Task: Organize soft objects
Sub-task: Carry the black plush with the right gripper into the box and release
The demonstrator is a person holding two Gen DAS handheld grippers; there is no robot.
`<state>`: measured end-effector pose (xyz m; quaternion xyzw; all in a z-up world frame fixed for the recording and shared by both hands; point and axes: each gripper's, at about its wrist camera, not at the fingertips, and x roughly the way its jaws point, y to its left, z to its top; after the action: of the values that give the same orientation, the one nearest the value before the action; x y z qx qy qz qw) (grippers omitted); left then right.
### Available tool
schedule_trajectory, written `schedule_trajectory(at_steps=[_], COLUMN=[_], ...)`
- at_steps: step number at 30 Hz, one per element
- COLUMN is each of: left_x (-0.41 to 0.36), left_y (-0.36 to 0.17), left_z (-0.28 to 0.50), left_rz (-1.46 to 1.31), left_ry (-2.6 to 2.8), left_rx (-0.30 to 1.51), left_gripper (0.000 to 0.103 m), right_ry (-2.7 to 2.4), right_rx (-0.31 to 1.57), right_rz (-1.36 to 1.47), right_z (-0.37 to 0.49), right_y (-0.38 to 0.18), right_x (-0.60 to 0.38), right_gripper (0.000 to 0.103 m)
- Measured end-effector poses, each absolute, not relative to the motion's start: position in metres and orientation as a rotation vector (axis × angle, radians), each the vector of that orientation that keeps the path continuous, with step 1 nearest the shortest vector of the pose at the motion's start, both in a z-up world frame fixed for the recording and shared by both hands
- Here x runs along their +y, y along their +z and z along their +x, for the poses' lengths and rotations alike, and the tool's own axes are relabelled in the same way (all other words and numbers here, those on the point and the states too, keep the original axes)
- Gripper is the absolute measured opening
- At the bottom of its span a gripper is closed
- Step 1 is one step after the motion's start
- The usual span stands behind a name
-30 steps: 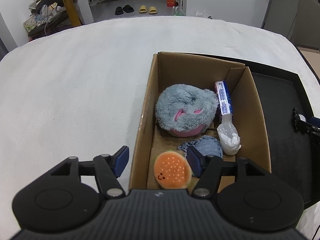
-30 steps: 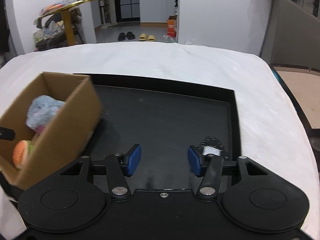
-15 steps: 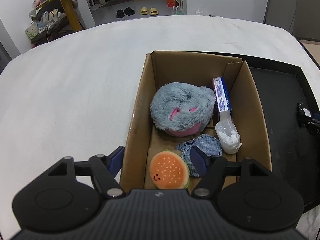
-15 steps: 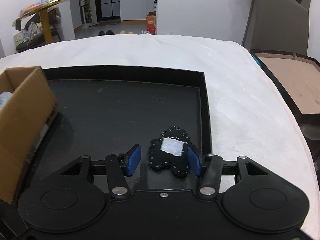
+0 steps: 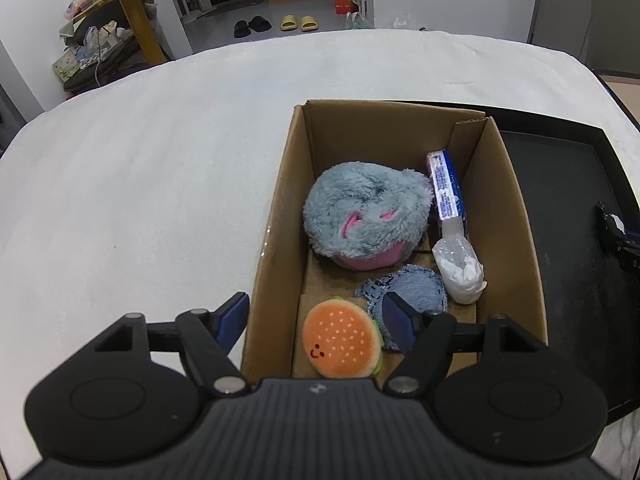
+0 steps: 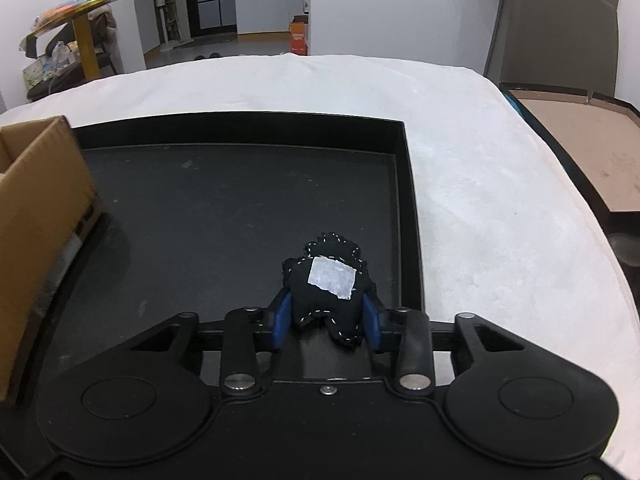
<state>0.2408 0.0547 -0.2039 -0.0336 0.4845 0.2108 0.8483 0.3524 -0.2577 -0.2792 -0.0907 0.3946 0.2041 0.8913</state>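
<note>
In the left wrist view a cardboard box holds a grey-pink plush, a burger plush, a denim pad, a tissue pack and a white crumpled bag. My left gripper is open, straddling the box's near left wall. In the right wrist view my right gripper is shut on a black stitched fabric piece with a white patch, over the black tray.
The box stands at the tray's left end. The tray's rim lies just right of the gripper. White tablecloth surrounds both. A brown board sits off the table's right edge.
My right gripper swung right over the tray and its jaws closed on the black fabric piece. My left gripper shifted slightly nearer over the box and stayed open.
</note>
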Motion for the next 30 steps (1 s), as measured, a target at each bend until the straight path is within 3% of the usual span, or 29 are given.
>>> schedule_trajectory(at_steps=[30], left_x=[0.067], left_y=[-0.186], left_z=[0.216], left_rz=[-0.164], left_ry=[0.42], left_rx=[0.954], left_gripper=[0.071], right_ry=[0.726], right_rx=[0.704], right_rz=[-0.189], right_z=[0.278], right_y=[-0.172], right_x=[-0.19], right_gripper=[0.035])
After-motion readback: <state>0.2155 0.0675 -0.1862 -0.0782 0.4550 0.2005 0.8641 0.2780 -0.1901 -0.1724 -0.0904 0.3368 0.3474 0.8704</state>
